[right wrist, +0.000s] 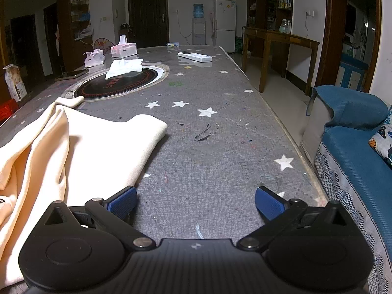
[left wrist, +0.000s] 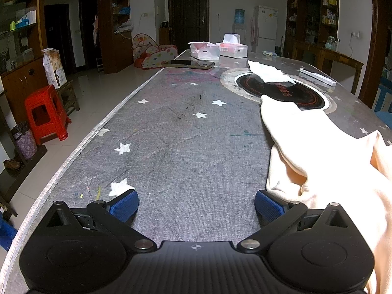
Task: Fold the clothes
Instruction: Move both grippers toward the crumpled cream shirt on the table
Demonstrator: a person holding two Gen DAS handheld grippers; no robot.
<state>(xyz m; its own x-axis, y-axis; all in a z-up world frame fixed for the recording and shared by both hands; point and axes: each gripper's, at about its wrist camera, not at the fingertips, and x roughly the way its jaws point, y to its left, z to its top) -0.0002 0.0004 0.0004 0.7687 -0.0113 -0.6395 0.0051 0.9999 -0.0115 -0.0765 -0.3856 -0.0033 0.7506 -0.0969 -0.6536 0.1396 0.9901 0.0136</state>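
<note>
A cream garment [left wrist: 325, 161] lies crumpled on the grey star-patterned table [left wrist: 183, 134], at the right of the left wrist view. In the right wrist view the same garment [right wrist: 80, 147] lies at the left, one flat part reaching toward the middle. My left gripper [left wrist: 196, 205] is open and empty, low over the table, its right finger beside the garment's edge. My right gripper [right wrist: 196, 204] is open and empty, its left finger next to the garment's near edge.
A round black cooktop inset [right wrist: 117, 83] holds a white tissue [right wrist: 125, 67]. Tissue boxes [left wrist: 218, 49], a phone [left wrist: 191, 64] and a white remote [right wrist: 194, 56] lie farther back. A red stool [left wrist: 45, 115] stands left of the table; a blue sofa [right wrist: 355, 142] right.
</note>
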